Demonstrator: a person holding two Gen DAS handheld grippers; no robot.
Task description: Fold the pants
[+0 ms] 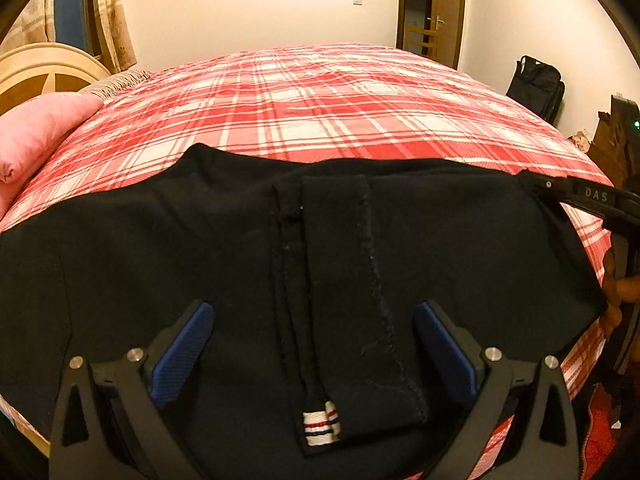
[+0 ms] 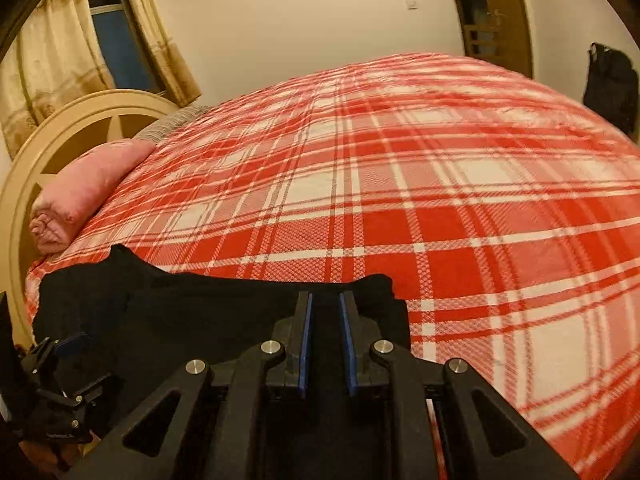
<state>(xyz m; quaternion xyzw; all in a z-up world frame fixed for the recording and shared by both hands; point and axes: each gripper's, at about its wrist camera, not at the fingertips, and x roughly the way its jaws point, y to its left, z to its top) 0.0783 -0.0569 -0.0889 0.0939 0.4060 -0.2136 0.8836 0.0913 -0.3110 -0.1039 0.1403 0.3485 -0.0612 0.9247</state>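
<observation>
The left gripper (image 1: 312, 344) hovers, blue pads spread wide, over black soft-fabric pants (image 1: 160, 240) lying on the red-and-white plaid bedspread (image 1: 320, 100). The right gripper (image 2: 325, 340) appears clamped on the pants' edge. Limp, light cloth; best pinched at corners.

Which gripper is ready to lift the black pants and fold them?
The right hand-held gripper: its fingers are nearly closed at the edge of the black pants. The left hand-held gripper is wide open above the middle, gripping nothing.
</observation>
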